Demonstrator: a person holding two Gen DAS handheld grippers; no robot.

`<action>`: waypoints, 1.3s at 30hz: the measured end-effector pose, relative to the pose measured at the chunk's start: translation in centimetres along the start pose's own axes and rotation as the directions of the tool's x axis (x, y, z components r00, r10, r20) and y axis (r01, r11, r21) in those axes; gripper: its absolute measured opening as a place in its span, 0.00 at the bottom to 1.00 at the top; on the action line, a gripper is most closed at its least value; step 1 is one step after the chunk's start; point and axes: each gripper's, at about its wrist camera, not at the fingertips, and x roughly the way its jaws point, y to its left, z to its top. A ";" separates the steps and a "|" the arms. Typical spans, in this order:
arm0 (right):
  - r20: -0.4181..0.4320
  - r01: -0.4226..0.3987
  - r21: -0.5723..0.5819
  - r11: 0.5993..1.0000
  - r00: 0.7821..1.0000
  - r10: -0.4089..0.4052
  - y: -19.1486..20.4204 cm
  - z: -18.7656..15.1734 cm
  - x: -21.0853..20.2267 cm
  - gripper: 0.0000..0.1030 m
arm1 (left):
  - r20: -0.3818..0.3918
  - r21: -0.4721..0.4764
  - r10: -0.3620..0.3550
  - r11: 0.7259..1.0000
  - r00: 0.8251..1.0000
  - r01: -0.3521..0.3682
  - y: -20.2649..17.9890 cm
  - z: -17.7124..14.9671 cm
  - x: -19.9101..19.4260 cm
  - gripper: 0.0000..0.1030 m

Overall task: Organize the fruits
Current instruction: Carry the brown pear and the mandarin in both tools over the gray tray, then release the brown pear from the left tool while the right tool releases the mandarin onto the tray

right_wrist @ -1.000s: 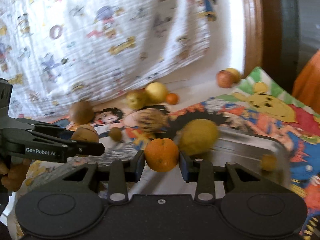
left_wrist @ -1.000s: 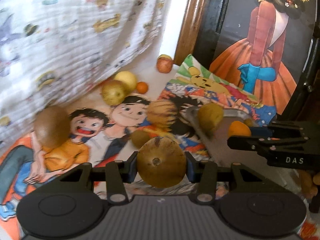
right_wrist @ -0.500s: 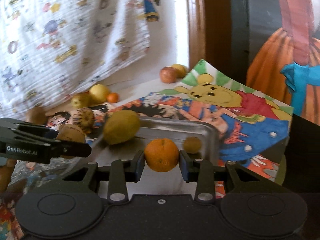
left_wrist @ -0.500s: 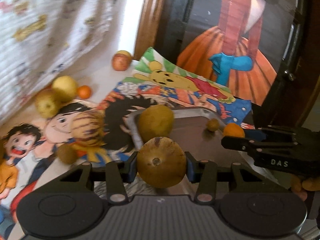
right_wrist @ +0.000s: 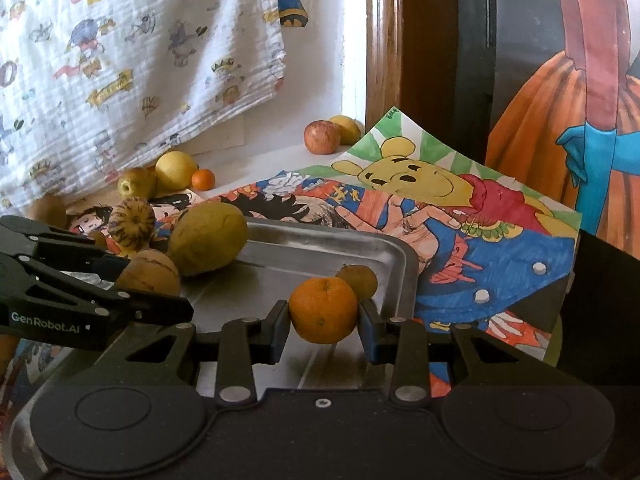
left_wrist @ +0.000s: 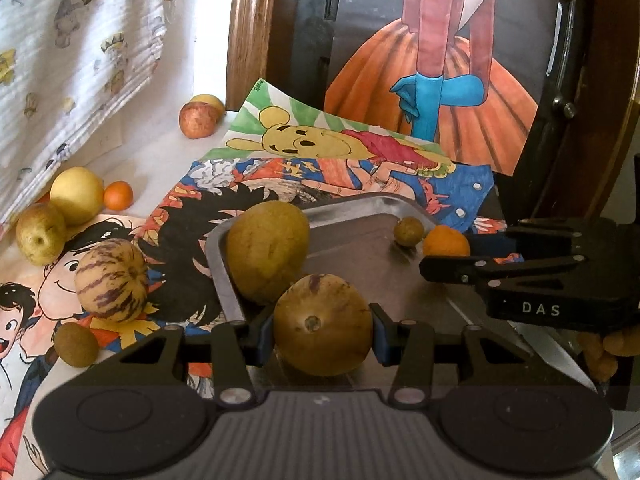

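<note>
**Both grippers carried fruit in over the tray**

The metal tray (left_wrist: 224,280) filled the centre of both views, where a second earlier it had sat off to the right; both hands had swung across to it. That suggested the carry was nearly done and release came next. In the left wrist view, a large yellow-green fruit (left_wrist: 267,251) leaned on the tray's left rim. The left gripper (left_wrist: 322,334), low in the frame, was clenched on a brown striped melon-like fruit (left_wrist: 322,324). In the right wrist view, the right gripper (right_wrist: 323,322) gripped an orange (right_wrist: 323,309) above the tray floor, just beside a small brownish fruit (right_wrist: 358,280) at the right wall. Loose fruit remained at upper left: a red apple (right_wrist: 321,137) and a small orange (right_wrist: 203,179).
</note>
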 end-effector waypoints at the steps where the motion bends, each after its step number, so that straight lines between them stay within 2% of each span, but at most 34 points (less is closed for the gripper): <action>1: -0.007 0.003 -0.001 1.000 1.000 -0.003 0.0 0.0 0.1 0.38 | -0.005 0.001 0.005 1.000 1.000 -0.005 0.1 0.0 0.1 0.49; 8: -0.055 0.030 0.006 1.000 0.998 -0.030 -0.1 0.0 0.8 0.38 | -0.018 0.009 0.008 1.000 1.000 -0.008 0.1 -0.1 0.5 0.50; 17: -0.064 0.031 0.009 0.999 0.997 -0.030 -0.2 -0.1 1.0 0.38 | -0.018 -0.013 0.006 1.000 1.000 -0.006 0.1 -0.1 0.6 0.51; 20: -0.064 0.031 0.011 0.999 0.997 -0.030 -0.2 -0.1 1.0 0.38 | -0.012 -0.023 0.004 1.000 1.000 -0.004 0.2 0.0 0.4 0.54; 25: -0.063 0.025 0.016 1.000 0.998 -0.024 -0.2 -0.1 1.0 0.39 | 0.012 -0.014 0.002 1.000 1.000 -0.002 0.1 0.0 -0.2 0.64; 28: -0.055 0.018 0.011 1.000 0.998 -0.017 -0.1 0.0 0.8 0.45 | 0.029 -0.024 0.006 1.000 1.000 -0.006 0.1 0.0 -0.8 0.69; 30: -0.043 0.022 0.004 1.000 0.999 -0.022 0.0 0.0 0.5 0.49 | 0.044 -0.047 0.022 0.999 0.999 -0.020 0.3 -0.1 -1.3 0.78; 32: -0.031 0.033 -0.006 0.999 0.999 -0.033 0.3 0.0 0.2 0.53 | 0.060 -0.084 0.027 0.996 0.998 -0.022 0.8 -0.3 -1.8 0.80; 36: -0.021 0.038 -0.003 0.999 0.999 -0.038 0.8 0.1 -0.8 0.65 | 0.065 -0.150 0.042 0.988 0.997 -0.032 1.8 -0.6 -2.9 0.87; 39: -0.003 0.041 0.005 0.999 0.999 -0.041 1.3 0.5 -1.9 0.75 | 0.083 -0.180 0.056 0.983 0.995 -0.041 2.1 -0.7 -4.0 0.98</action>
